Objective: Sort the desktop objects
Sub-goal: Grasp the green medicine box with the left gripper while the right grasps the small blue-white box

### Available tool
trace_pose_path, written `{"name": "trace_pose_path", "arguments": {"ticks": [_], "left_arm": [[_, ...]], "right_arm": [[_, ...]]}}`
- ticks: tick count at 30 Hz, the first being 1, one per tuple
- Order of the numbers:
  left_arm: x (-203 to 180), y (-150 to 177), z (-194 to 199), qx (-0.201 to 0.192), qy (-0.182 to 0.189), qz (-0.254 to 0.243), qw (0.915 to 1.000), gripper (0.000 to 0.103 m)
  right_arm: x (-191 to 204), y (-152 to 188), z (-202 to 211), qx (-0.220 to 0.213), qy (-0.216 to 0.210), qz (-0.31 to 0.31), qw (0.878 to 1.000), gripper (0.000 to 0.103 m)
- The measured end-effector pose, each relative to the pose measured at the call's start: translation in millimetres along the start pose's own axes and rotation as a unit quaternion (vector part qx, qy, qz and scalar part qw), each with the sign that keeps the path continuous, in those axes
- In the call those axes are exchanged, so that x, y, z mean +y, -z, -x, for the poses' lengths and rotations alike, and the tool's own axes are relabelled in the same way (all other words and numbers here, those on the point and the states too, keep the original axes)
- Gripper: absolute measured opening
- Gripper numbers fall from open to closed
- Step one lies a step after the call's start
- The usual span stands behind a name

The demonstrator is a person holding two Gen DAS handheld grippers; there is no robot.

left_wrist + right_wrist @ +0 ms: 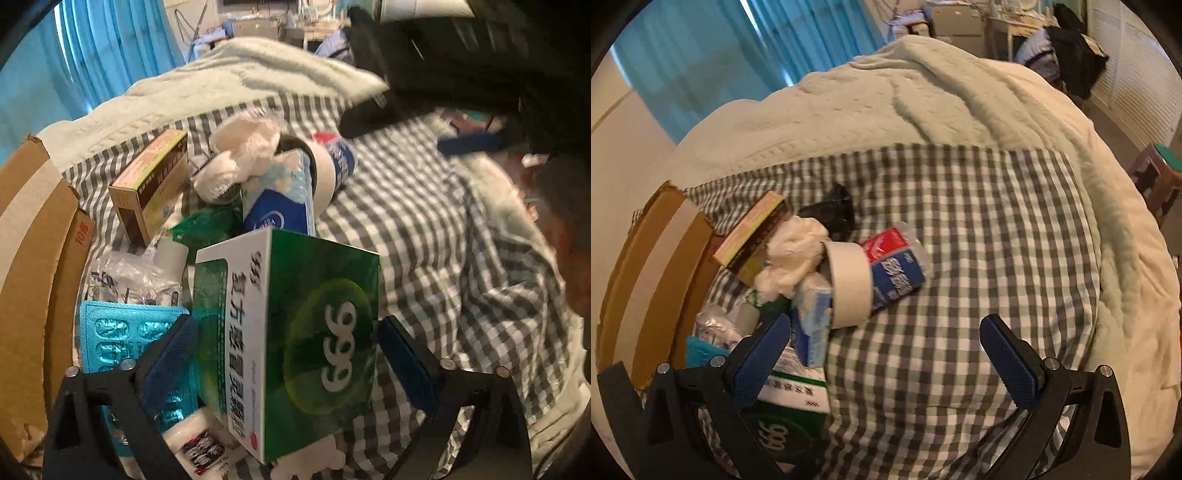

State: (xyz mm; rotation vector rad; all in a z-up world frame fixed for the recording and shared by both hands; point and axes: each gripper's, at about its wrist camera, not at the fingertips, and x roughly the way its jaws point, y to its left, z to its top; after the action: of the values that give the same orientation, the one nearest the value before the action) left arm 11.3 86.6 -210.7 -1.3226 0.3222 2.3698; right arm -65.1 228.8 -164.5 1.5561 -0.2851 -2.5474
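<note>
A green and white box marked 999 [317,343] stands on a pile of objects, between the fingers of my left gripper [288,325]. The jaws stand wide and the blue pads [170,354] sit close beside its two sides without clearly pressing. The box [790,413] also shows low left in the right wrist view. My right gripper [884,325] is open and empty above the checked cloth [960,258], just right of the pile. In the left wrist view the right gripper [469,144] is a blurred dark shape at the top right.
The pile holds a brown box [151,181], a white plush toy [240,155], a tape roll [849,284], tissue packs [894,269], a teal blister pack [122,332] and a small bottle [199,443]. A cardboard box [653,280] stands left. A pale blanket [923,92] lies beyond.
</note>
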Motion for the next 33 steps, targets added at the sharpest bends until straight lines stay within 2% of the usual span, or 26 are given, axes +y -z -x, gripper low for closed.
{"name": "trace_pose_path", "arguments": {"ticks": [3,8,11,14,20,21,23,25,27,33], "left_arm": [[9.8,5.5,11.6,-0.011,0.007,-0.003,0.9999,0.091],[46.5,3.8,42.9,-0.040,-0.023,0.034,0.9984,0.089],[76.1,2.6,48.1,-0.037,0.005,0.078,0.9962,0.089],[81.4,8.0,47.1,-0.036,0.016,0.095,0.9948,0.090],[68.7,1.2,35.3,-0.032,0.007,0.076,0.9966,0.090],[68.5,0.1,34.0,-0.032,0.006,0.077,0.9965,0.091],[71.5,-1.5,28.9,-0.026,0.008,0.090,0.9956,0.098],[79.4,-0.3,19.7,-0.011,0.019,0.117,0.9929,0.103],[83.9,0.2,15.1,-0.012,0.028,0.136,0.9902,0.103],[78.6,-6.7,14.9,-0.004,0.015,0.131,0.9913,0.103]], "right_arm": [[-4.9,5.6,2.4,0.004,-0.013,-0.011,1.000,0.103],[6.7,7.5,-1.7,0.014,-0.037,-0.006,0.999,0.102],[19.5,5.3,-6.6,0.018,-0.048,0.006,0.999,0.102],[27.6,3.8,-18.2,0.031,-0.067,0.004,0.997,0.101],[32.9,10.4,-52.3,0.079,-0.104,-0.033,0.991,0.080],[33.7,11.0,-55.2,0.084,-0.107,-0.030,0.990,0.073],[35.3,11.1,-61.4,0.093,-0.104,-0.023,0.990,0.064],[33.8,10.3,-64.0,0.096,-0.109,-0.025,0.989,0.044],[32.3,9.5,-62.2,0.091,-0.117,-0.025,0.989,0.030],[35.3,7.7,-53.8,0.086,-0.122,-0.012,0.989,0.025]]}}
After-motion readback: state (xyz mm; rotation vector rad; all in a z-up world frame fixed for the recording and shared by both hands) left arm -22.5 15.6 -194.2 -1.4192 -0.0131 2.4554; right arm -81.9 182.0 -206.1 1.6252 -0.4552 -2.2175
